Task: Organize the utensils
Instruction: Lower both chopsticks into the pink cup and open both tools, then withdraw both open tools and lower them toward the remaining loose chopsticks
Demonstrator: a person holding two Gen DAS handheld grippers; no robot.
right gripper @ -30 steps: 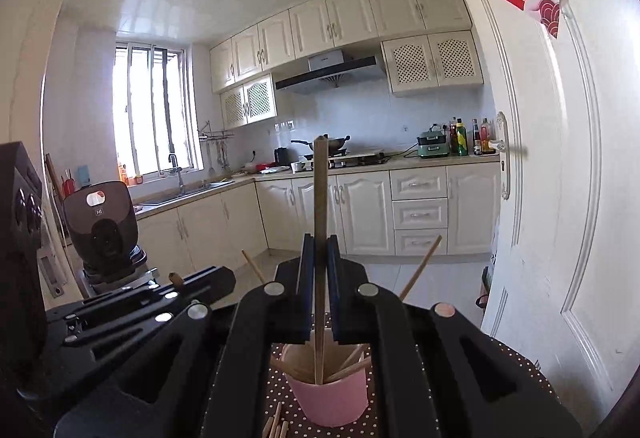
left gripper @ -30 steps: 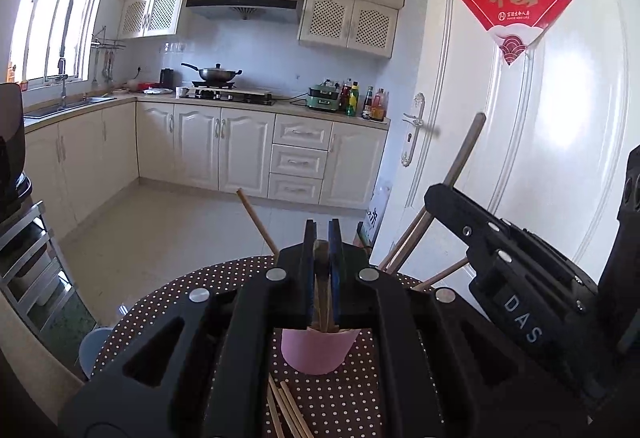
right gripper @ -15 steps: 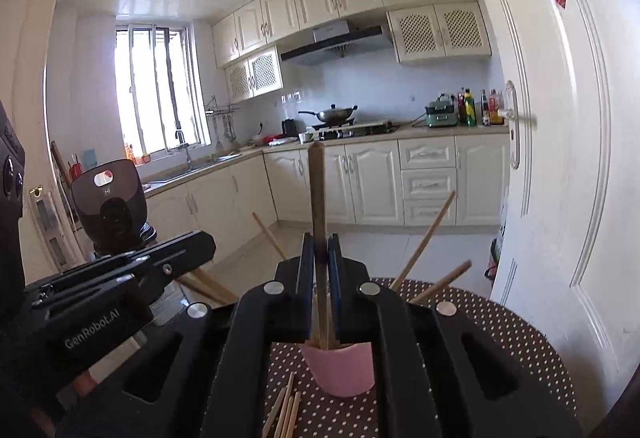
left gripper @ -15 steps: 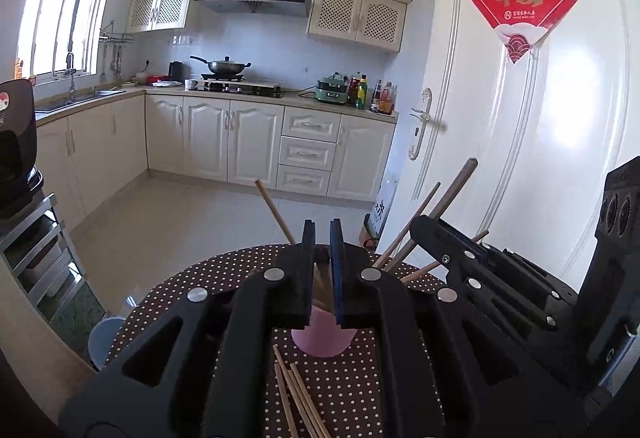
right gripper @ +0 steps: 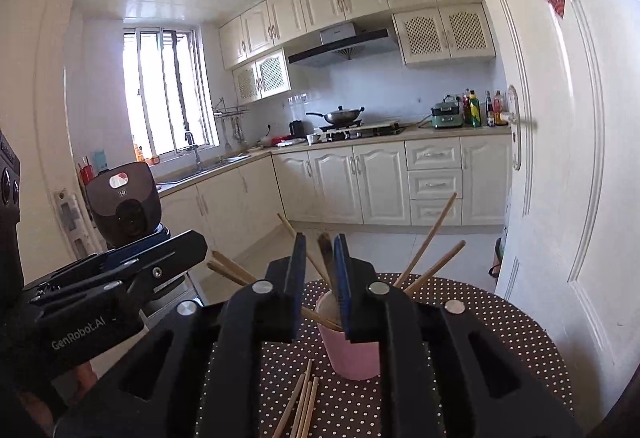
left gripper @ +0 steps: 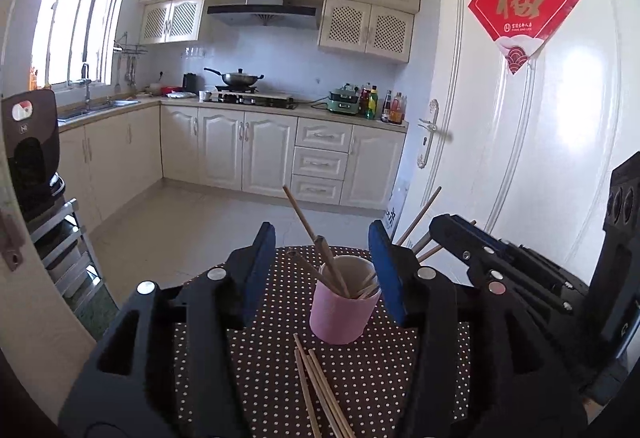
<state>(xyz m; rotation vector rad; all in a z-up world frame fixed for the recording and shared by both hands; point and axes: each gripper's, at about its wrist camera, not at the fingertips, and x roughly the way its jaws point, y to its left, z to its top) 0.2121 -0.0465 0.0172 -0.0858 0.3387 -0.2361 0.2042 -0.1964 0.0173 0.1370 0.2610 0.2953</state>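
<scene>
The left gripper (left gripper: pixel 322 274) has its jaws spread wide, while the right gripper (right gripper: pixel 320 278) stands narrowly parted.

Loose chopsticks (left gripper: pixel 320 394) run off the bottom edge, count perhaps four.

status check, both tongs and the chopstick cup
Left tongs open, empty, framing pink cup. Right tongs slightly parted around dark chopstick standing in cup. Loose chopsticks on dotted table, nothing blocking.
</scene>
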